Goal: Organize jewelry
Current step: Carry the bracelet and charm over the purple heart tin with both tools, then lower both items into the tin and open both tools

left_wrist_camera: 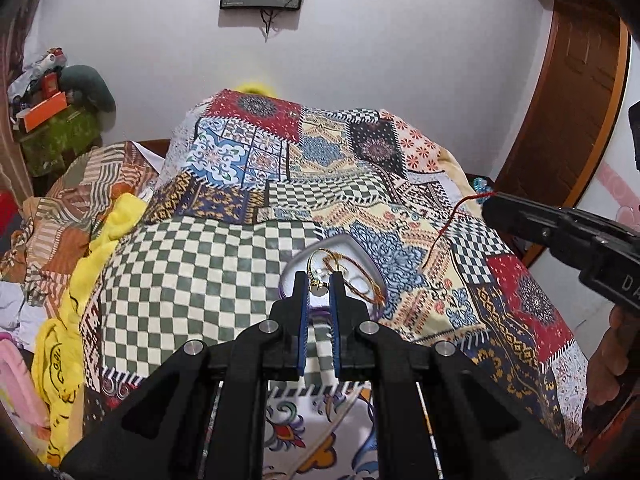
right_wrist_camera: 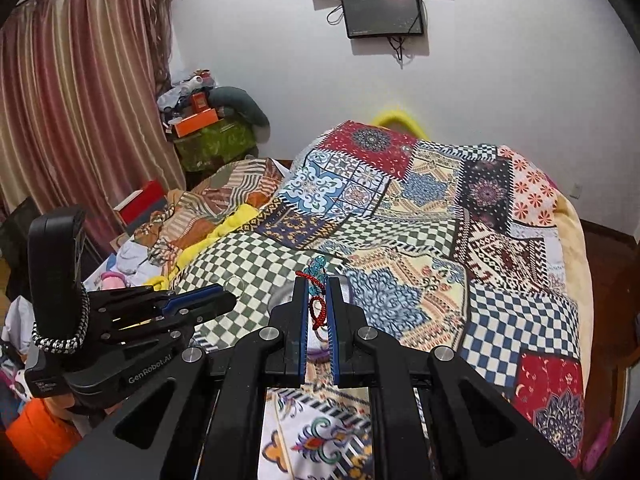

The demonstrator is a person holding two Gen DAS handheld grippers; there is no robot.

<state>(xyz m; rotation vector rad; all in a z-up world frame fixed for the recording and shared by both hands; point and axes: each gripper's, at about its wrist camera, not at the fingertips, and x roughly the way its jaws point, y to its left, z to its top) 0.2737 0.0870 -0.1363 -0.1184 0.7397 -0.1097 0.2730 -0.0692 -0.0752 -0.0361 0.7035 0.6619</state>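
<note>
Left gripper (left_wrist_camera: 319,286), lower centre of frame: pinching a gold ring (left_wrist_camera: 319,276) over a clear heart-shaped dish (left_wrist_camera: 362,256) that is sitting on the patchwork bedspread (left_wrist_camera: 248,176).

Right gripper (right_wrist_camera: 318,298), centre of frame: clamping a red cord bracelet (right_wrist_camera: 318,312) with a turquoise bead (right_wrist_camera: 319,263).

Gold ring (left_wrist_camera: 320,276), red cord (right_wrist_camera: 318,312), green-white checked bedspread (left_wrist_camera: 180,280).
</note>
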